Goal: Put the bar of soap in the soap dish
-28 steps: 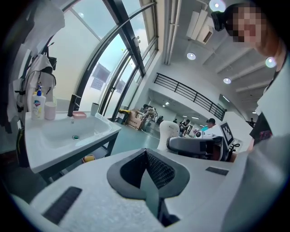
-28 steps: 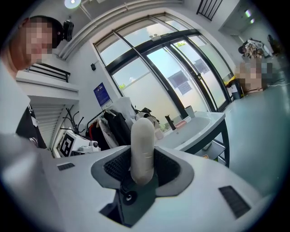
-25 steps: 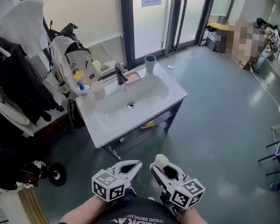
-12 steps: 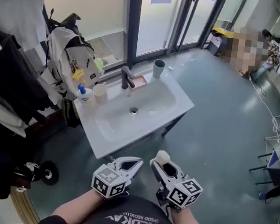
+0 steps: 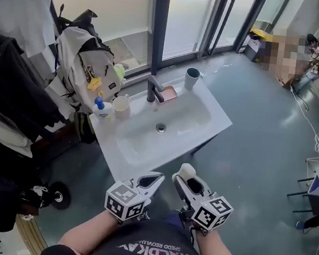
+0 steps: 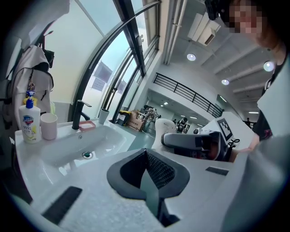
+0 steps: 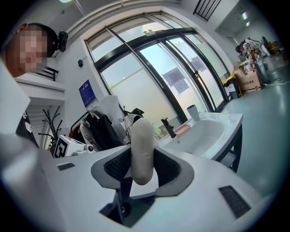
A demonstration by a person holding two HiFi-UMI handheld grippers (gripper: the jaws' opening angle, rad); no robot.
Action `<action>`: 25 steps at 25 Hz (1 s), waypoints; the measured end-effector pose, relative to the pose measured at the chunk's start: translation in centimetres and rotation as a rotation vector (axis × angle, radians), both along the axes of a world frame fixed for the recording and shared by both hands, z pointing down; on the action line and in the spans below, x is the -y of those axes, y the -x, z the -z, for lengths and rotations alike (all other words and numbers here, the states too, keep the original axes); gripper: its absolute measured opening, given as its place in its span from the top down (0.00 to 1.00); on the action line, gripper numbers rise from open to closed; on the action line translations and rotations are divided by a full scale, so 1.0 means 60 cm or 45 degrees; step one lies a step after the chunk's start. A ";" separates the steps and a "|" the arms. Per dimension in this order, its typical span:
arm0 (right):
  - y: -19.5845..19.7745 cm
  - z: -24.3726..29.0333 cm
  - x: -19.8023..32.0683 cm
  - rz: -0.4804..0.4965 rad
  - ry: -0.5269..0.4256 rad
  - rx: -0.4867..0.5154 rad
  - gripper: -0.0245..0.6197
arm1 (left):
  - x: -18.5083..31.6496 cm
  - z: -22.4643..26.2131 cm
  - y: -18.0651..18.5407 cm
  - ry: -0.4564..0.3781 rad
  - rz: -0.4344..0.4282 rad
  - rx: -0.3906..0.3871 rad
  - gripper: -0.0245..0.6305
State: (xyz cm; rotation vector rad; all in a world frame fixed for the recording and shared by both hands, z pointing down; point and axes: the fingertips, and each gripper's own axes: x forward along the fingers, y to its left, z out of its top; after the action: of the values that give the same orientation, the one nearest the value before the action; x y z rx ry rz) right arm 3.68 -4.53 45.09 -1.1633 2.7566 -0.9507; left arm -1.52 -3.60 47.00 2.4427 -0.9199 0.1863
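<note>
Head view: sink (image 5: pixel 165 125) stood nearer and lower in frame than a second before, so the person had closed on it. Dish (image 5: pixel 167 93), pink, sat beside the tap (image 5: pixel 154 89), without soap. Both grippers were still held low at the body: left gripper (image 5: pixel 153 180), right gripper (image 5: pixel 191 186) with the soap (image 5: pixel 186 170) at its tip, well apart from the dish. Left gripper view: gripper (image 6: pixel 146 174) shut on nothing; dish (image 6: pixel 87 124) lay ahead. Right gripper view: gripper (image 7: pixel 142 168) clamped on the upright soap (image 7: pixel 142 147); dish (image 7: pixel 182 129) lay beyond. Judgement: approach under way, with the reach and placing still to do.
</note>
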 end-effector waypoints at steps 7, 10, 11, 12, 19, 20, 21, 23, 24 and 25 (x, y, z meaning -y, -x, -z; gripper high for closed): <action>-0.001 -0.005 0.080 0.088 -0.003 -0.008 0.73 | 0.061 -0.006 -0.001 0.001 0.086 0.009 0.95; -0.004 -0.008 0.129 0.167 0.006 -0.019 0.73 | 0.105 -0.006 -0.006 0.003 0.165 0.005 0.95; -0.004 -0.008 0.147 0.195 0.008 -0.025 0.73 | 0.121 -0.004 -0.007 0.004 0.193 0.002 0.95; -0.005 -0.009 0.167 0.222 0.009 -0.031 0.73 | 0.137 -0.003 -0.009 0.005 0.217 0.002 0.95; 0.004 -0.022 0.296 0.349 0.040 -0.022 0.73 | 0.232 -0.005 -0.015 0.024 0.342 0.035 0.95; 0.007 -0.025 0.310 0.358 0.046 -0.021 0.73 | 0.243 -0.007 -0.015 0.027 0.354 0.036 0.95; 0.009 -0.030 0.323 0.365 0.051 -0.021 0.73 | 0.254 -0.011 -0.014 0.031 0.363 0.037 0.95; 0.013 -0.042 0.347 0.374 0.064 -0.026 0.73 | 0.275 -0.021 -0.013 0.041 0.378 0.036 0.95; 0.014 -0.048 0.360 0.379 0.069 -0.032 0.73 | 0.285 -0.025 -0.012 0.047 0.386 0.034 0.95; 0.014 -0.053 0.374 0.384 0.071 -0.042 0.73 | 0.296 -0.028 -0.013 0.053 0.396 0.030 0.95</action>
State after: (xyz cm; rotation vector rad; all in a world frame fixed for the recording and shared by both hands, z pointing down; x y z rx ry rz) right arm 2.87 -26.99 48.25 -0.7866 3.0078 -1.0447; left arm -0.75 -21.35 48.70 2.2282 -1.2763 0.1212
